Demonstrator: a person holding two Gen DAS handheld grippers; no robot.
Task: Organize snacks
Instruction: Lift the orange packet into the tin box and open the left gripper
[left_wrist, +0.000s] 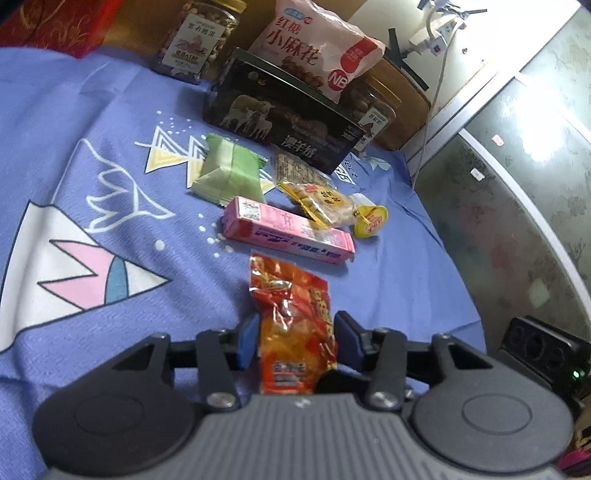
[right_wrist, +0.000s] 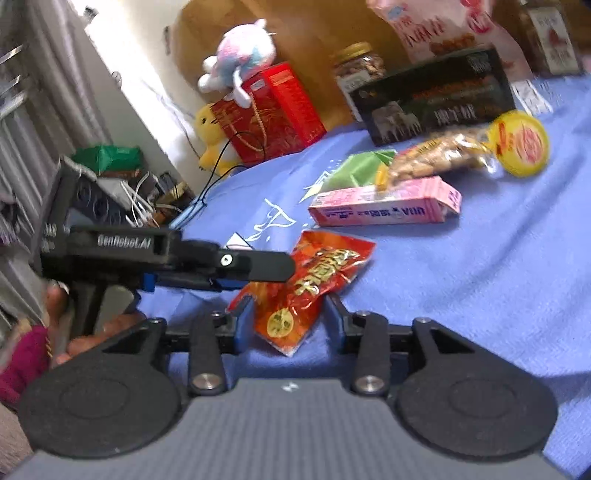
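Note:
A red and orange snack packet (left_wrist: 295, 325) lies on the blue cloth (left_wrist: 92, 129) between the fingers of my left gripper (left_wrist: 295, 341), whose jaws stand a little apart around it. In the right wrist view the same packet (right_wrist: 314, 284) sits between the fingers of my right gripper (right_wrist: 290, 325), which is open, while the left gripper (right_wrist: 258, 269) reaches in from the left over the packet's edge. Beyond lie a pink box (left_wrist: 288, 229), a green packet (left_wrist: 229, 173), a clear biscuit packet (left_wrist: 321, 203) and a yellow-lidded cup (left_wrist: 371, 219).
A black box (left_wrist: 280, 122), a pink-white bag (left_wrist: 321, 48) and nut jars (left_wrist: 195, 40) stand at the back. A red box (right_wrist: 273, 110) and plush toys (right_wrist: 240, 55) are on the left. A cabinet (left_wrist: 517, 166) stands beyond the cloth's right edge.

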